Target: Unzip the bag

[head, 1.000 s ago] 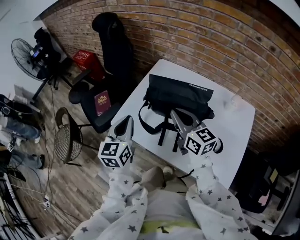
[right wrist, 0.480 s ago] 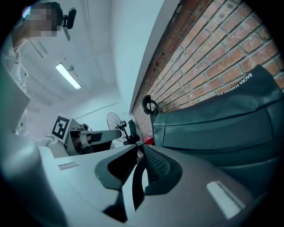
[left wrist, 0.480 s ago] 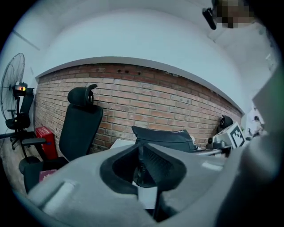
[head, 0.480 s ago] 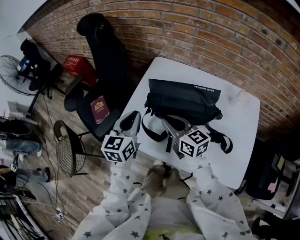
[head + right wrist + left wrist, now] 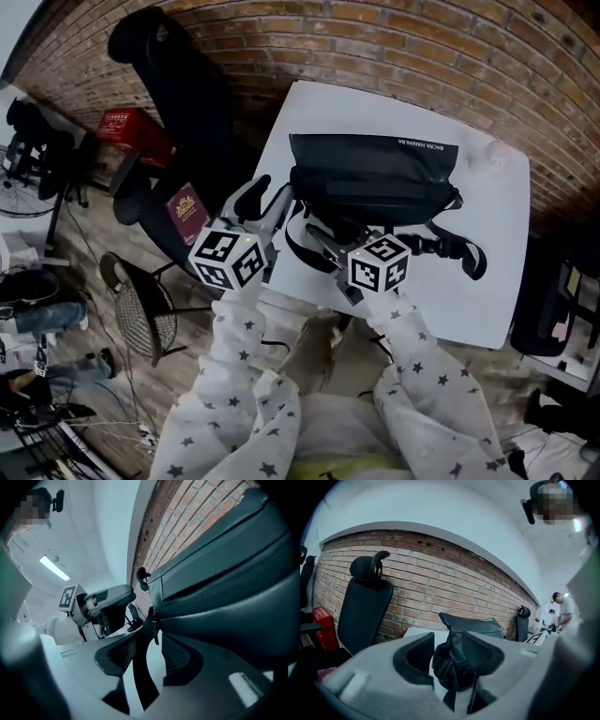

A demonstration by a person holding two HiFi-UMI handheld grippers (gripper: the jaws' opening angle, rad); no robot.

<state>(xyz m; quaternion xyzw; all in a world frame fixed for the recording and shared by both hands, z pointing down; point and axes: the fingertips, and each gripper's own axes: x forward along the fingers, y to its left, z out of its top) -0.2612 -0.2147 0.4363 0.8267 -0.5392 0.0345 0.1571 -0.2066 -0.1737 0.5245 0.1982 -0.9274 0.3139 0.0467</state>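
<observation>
The bag (image 5: 370, 173) lies lengthwise along the desk's (image 5: 487, 281) far edge; the left gripper (image 5: 269, 195), opening, frames its left end untouched; the right gripper (image 5: 323, 242), opening, straddles its strap (image 5: 140, 667) ungripped.

**Star-print sleeves and a pale top**

Both arms are covered to the wrist in loose, crumpled fabric, white or very pale grey, scattered with small dark five-pointed stars. The left sleeve (image 5: 230, 375) and the right sleeve (image 5: 422, 394) carry the same print and bunch into soft folds along their length. The garment's front (image 5: 328, 427) between them looks pale too. A yellow-green band (image 5: 323, 464) crosses the lower edge, perhaps a hem or waistband; the view is too dim to tell.
</observation>
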